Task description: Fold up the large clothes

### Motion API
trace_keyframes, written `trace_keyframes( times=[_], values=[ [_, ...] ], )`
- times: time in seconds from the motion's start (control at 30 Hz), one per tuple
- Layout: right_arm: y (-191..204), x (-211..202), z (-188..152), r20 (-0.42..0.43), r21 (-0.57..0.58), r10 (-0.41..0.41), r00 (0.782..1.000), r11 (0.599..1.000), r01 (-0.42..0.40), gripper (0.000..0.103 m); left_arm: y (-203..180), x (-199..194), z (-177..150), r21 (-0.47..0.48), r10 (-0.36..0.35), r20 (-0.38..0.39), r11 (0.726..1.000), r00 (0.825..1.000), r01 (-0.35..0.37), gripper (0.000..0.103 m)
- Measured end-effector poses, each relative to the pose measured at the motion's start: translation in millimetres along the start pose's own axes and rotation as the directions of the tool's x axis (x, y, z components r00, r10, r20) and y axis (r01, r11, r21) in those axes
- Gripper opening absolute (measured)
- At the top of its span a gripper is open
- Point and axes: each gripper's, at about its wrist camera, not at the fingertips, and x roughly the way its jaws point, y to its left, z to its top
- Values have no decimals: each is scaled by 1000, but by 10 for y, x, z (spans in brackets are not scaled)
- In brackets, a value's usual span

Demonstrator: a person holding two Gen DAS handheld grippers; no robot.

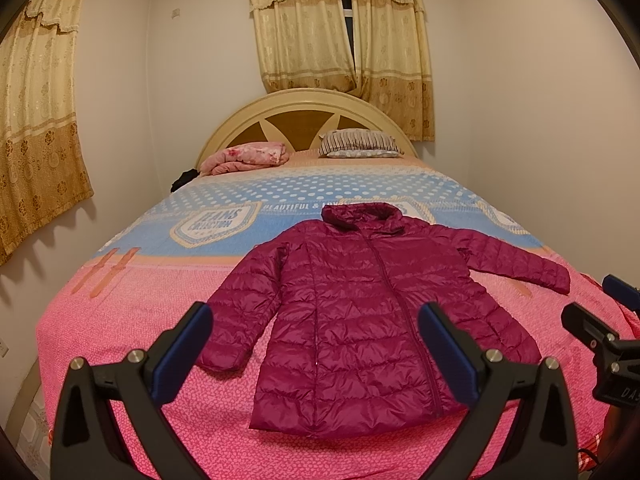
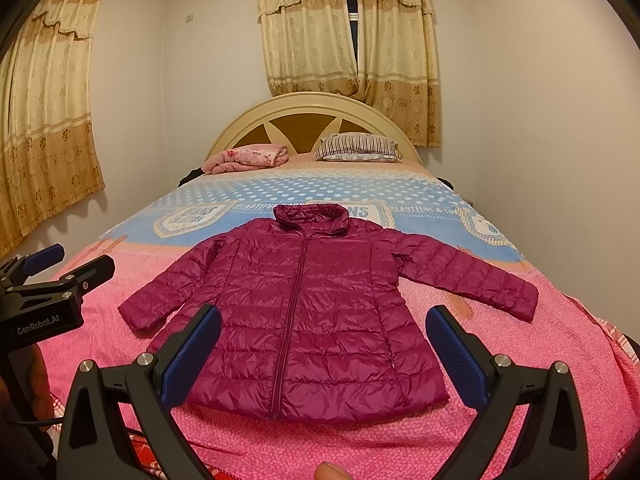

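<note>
A magenta quilted puffer jacket lies flat and zipped on the pink end of the bed, collar toward the headboard. Its left sleeve runs down along the body; its right sleeve stretches out to the right. My left gripper is open above the jacket's hem, with nothing between its blue-padded fingers. My right gripper is likewise open and hovers over the lower half of the jacket. Each gripper shows at the edge of the other's view: the right one, the left one. Neither touches the cloth.
The bed cover is pink near me and blue with white dots farther off. A folded pink blanket and a striped pillow lie by the curved headboard. Walls flank both sides; curtains hang behind. A fingertip shows at the bottom edge.
</note>
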Motion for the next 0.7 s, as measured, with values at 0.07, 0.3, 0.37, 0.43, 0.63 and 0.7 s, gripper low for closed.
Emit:
trace_keyframes(
  times=[0.07,0.3,0.37,0.43,0.63,0.7],
  values=[
    [-10,31,-5,-4,0,-1,1000,1000,1,102,1,25,-15,2,2,-4,1000,1000,-2,103],
    [-78,208,-60,-32,5,-9,999,1000,9,102,-27,232,-96,16,5,-51,1000,999,-4,103],
    [-130,327,-93,-53,6,-19,998,1000,19,102,-27,323,-122,13,-8,-62,1000,998,9,103],
    [-192,480,-140,-85,6,-39,996,999,39,102,-43,446,-144,13,-20,-83,1000,996,21,103],
    [-476,947,-276,-172,28,-92,981,995,98,102,-161,904,-178,37,-29,-123,999,992,33,103],
    [-598,1098,-308,-193,38,-110,975,992,119,102,-228,1113,-184,50,-35,-146,998,989,43,103]
  ],
)
